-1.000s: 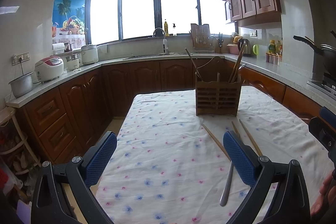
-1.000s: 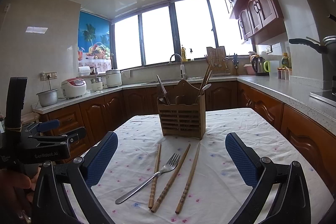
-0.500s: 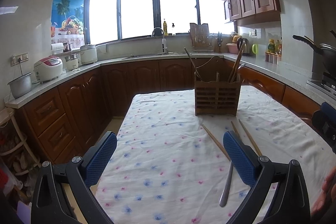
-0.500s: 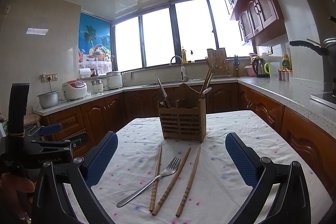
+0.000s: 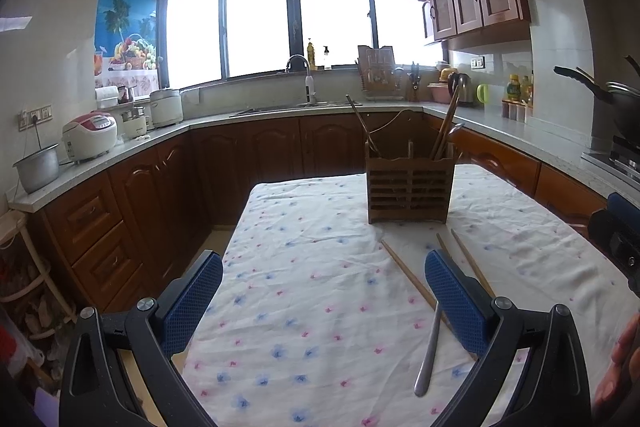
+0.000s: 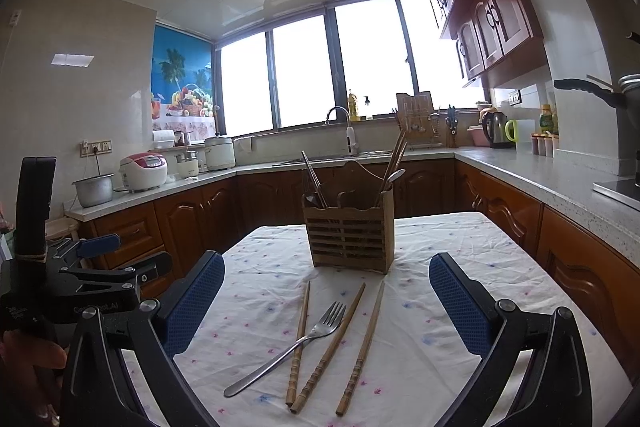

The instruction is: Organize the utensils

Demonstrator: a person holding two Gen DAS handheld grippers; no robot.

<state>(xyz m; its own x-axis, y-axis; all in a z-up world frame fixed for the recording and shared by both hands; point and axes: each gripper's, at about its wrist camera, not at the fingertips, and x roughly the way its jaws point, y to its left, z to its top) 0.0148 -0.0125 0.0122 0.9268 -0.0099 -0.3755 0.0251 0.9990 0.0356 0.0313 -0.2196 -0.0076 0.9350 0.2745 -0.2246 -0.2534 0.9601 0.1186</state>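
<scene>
A wooden utensil holder (image 6: 349, 233) stands on the flowered tablecloth (image 6: 440, 267), with chopsticks and a spoon upright in it; it also shows in the left wrist view (image 5: 408, 187). In front of it lie three wooden chopsticks (image 6: 362, 347) and a metal fork (image 6: 288, 347) crossing the leftmost one. My right gripper (image 6: 326, 303) is open and empty, above the fork and chopsticks. My left gripper (image 5: 323, 299) is open and empty over the cloth, left of the chopsticks (image 5: 408, 275) and the fork handle (image 5: 428, 355).
The table's left edge (image 5: 236, 227) drops to the floor beside brown cabinets. Counters run around the room with a rice cooker (image 6: 143, 171), a pot (image 6: 94, 189), a sink tap (image 6: 344, 127) and a kettle (image 6: 496, 129). The left gripper shows at the left of the right wrist view (image 6: 92, 267).
Both views have shifted slightly; the right gripper has edged a little nearer the fork and chopsticks. Both grippers stay open and empty.
</scene>
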